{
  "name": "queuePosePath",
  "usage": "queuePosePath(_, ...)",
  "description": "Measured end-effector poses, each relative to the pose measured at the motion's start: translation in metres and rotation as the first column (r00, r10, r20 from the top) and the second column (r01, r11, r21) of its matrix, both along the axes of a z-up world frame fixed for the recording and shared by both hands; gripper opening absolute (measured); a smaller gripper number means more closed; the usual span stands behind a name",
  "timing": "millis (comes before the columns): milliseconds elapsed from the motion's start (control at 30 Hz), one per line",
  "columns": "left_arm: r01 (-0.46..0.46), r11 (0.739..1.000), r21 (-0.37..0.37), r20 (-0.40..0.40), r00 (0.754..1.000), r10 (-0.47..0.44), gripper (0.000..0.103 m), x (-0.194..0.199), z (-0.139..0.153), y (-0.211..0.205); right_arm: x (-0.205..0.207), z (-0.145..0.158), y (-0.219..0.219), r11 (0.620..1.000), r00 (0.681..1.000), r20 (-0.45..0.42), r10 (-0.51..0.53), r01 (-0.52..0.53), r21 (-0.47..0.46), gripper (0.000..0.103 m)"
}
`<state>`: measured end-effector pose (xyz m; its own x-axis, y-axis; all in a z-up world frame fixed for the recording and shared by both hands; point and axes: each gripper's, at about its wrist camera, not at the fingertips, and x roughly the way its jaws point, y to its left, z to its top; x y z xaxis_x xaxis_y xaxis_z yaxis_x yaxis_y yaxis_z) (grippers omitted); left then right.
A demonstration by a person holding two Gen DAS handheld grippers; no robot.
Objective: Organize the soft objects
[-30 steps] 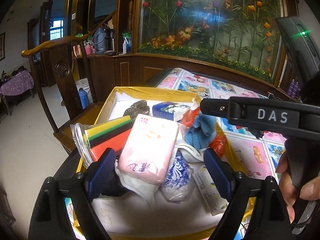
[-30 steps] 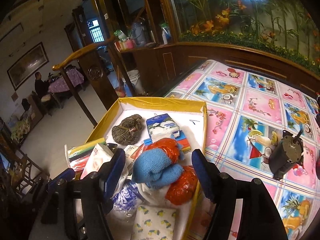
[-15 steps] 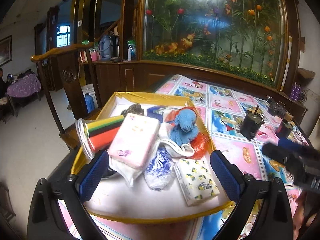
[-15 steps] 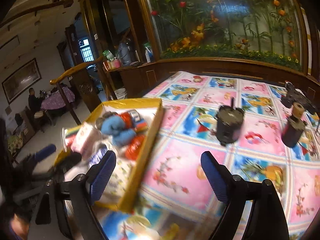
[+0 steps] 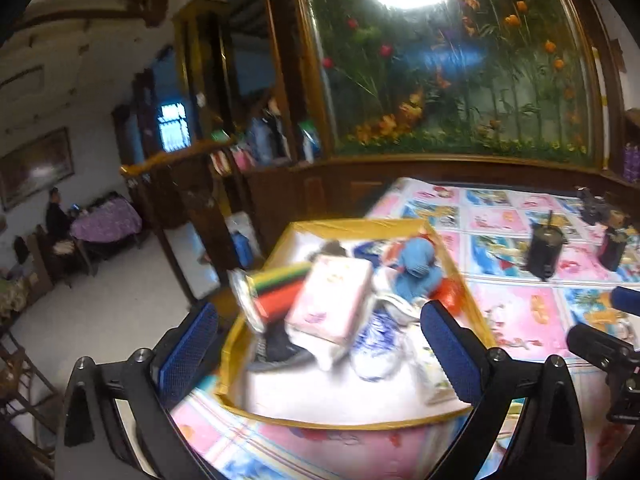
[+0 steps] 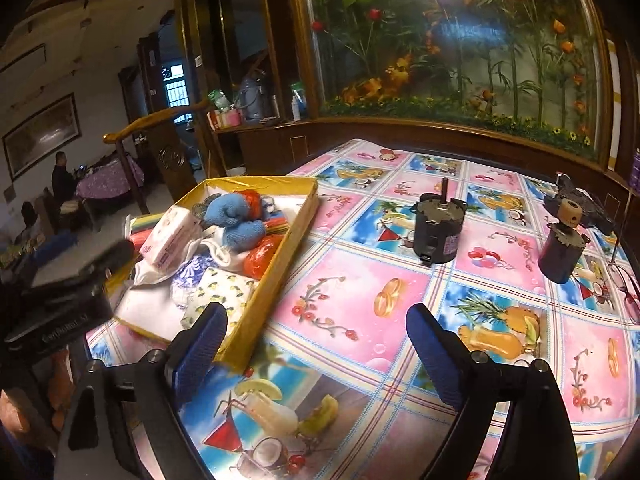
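Desk [image 6: 400, 288]: covered by a pink-and-blue patterned oilcloth printed with fruit, drinks and flowers.

Yellow-walled box [image 6: 298, 216], white inside: stands on the desk's left part and holds all the soft items.

Left tool [image 5: 320, 344]: blue-padded jaws wide apart, gripping nothing, held over the box's near end. It appears blurred at the left edge of the right wrist view.

Right tool [image 6: 316, 352]: jaws wide apart, gripping nothing, over bare oilcloth just right of the box's near corner.

Pink tissue pack [image 6: 170, 236]: lies tilted on top of the pile, left side.

Blue knitted item [image 6: 240, 224]: lies mid-box against orange-red bags [image 6: 262, 254].

Striped cloth pack [image 5: 280, 288]: at the left wall.

Lemon-print tissue pack [image 6: 222, 292]: nearest the box's front, beside a blue-and-white packet [image 6: 196, 272].

Two dark cylindrical motors [image 6: 438, 228] and [image 6: 562, 248]: stand upright on the desk, well apart from the box.
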<state>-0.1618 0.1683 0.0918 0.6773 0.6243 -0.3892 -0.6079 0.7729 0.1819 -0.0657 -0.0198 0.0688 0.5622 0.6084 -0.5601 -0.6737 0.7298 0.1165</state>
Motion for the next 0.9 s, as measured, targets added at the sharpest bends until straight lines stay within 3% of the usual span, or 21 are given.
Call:
queuePosePath(67,-0.010,1.000,0.006,-0.016,1.000,0.010,0.102,0.000,0.002,0.003,-0.006,0.000,0.003,1.000,1.000,0.019,0.015,-0.015,-0.012,0.094)
queuePosePath(233,0.002,0.997,-0.082,-0.039,0.999,-0.006,0.102,0.000,-0.003,0.018,-0.024,0.002,0.009,0.999,0.995,0.086,0.043,-0.041,-0.016,0.094)
queuePosePath(400,-0.022,0.996,-0.086,-0.042,0.999,0.019,0.102,-0.003,-0.006,0.024,-0.034,0.002,0.013,0.998,0.991,0.116,0.061,-0.058,-0.031,0.094)
queuePosePath(900,-0.056,0.987,-0.151,-0.102,0.994,0.041,0.102,-0.005,-0.019,0.044,-0.040,-0.006,0.019,0.995,0.990,0.104,0.091,-0.086,-0.058,0.094)
